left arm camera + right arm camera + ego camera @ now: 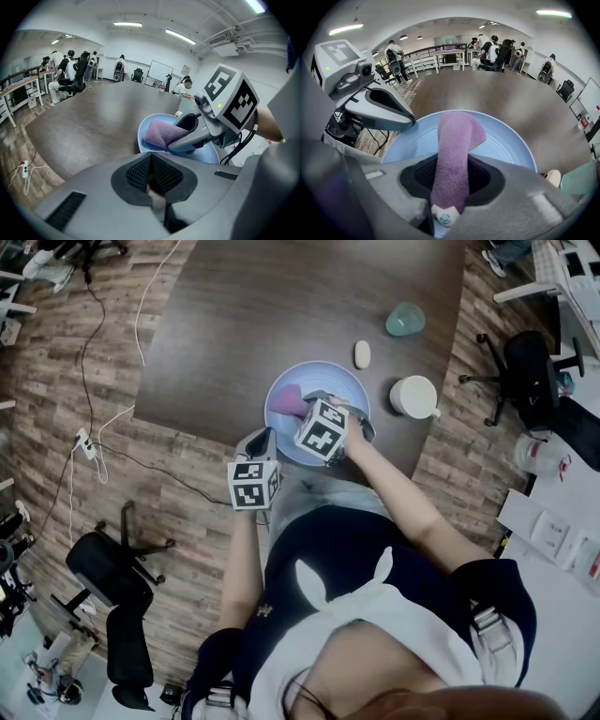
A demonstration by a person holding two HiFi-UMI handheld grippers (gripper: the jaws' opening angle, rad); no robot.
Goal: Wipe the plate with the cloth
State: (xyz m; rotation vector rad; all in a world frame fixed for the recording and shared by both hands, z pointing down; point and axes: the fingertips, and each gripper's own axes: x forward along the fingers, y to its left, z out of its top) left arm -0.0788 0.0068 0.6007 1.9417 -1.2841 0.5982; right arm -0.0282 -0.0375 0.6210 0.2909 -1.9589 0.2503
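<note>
**Right gripper holds cloth over plate, left gripper closed at the rim**

The right gripper (452, 161) has its jaws clamped on a purple cloth (457, 133). A white label at the cloth's bunched end sits deep between the pads. The rest of the cloth runs out past the jaw tips and spreads over the inside of the light blue plate (508, 147), on the side away from the person.

The left gripper (151, 172) has its mesh pads pressed together, with only a thin dark seam between them. Its tip sits right at the plate's near left rim. Whether the rim is pinched cannot be made out.

The two grippers are close beside each other, both angled down toward the plate.

The plate stands on a dark brown table (281, 306), close to the edge nearest the person. A white mug (413, 396) stands just to its right. A small pale oval object (362, 354) lies just beyond the plate, and a teal cup (405, 320) stands farther back.
</note>
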